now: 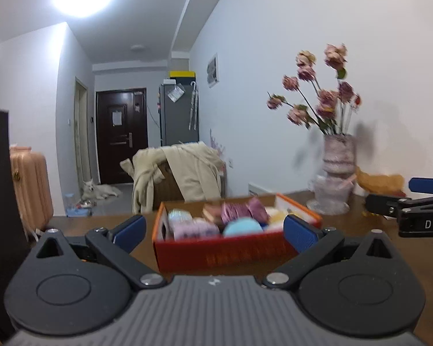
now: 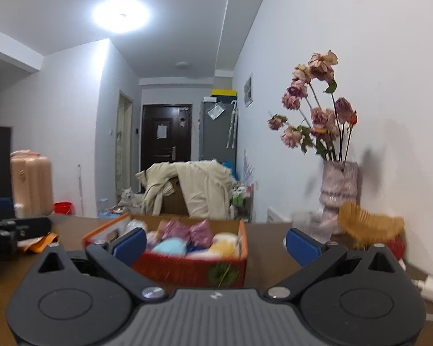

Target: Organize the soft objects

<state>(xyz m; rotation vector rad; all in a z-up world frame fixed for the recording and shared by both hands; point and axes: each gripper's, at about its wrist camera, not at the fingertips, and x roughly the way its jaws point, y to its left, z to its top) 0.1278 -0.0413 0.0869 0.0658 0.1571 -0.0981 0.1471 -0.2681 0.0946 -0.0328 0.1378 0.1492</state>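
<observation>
A red and orange cardboard box (image 1: 222, 252) stands on the brown table, filled with several soft things: a light blue round one (image 1: 242, 228), pink and purple ones (image 1: 239, 210) and a yellow one. My left gripper (image 1: 215, 230) is open and empty, its blue pads either side of the box front. In the right wrist view the same box (image 2: 187, 268) sits ahead, left of centre. My right gripper (image 2: 216, 243) is open and empty, just before the box. The right gripper also shows at the right edge of the left wrist view (image 1: 412, 210).
A pink vase (image 2: 339, 184) of dried roses stands at the table's far right by the wall, with an orange wicker basket (image 2: 369, 226) beside it. A white charger (image 2: 431, 289) lies at the right. A chair draped with a beige coat (image 1: 184, 173) stands behind the table.
</observation>
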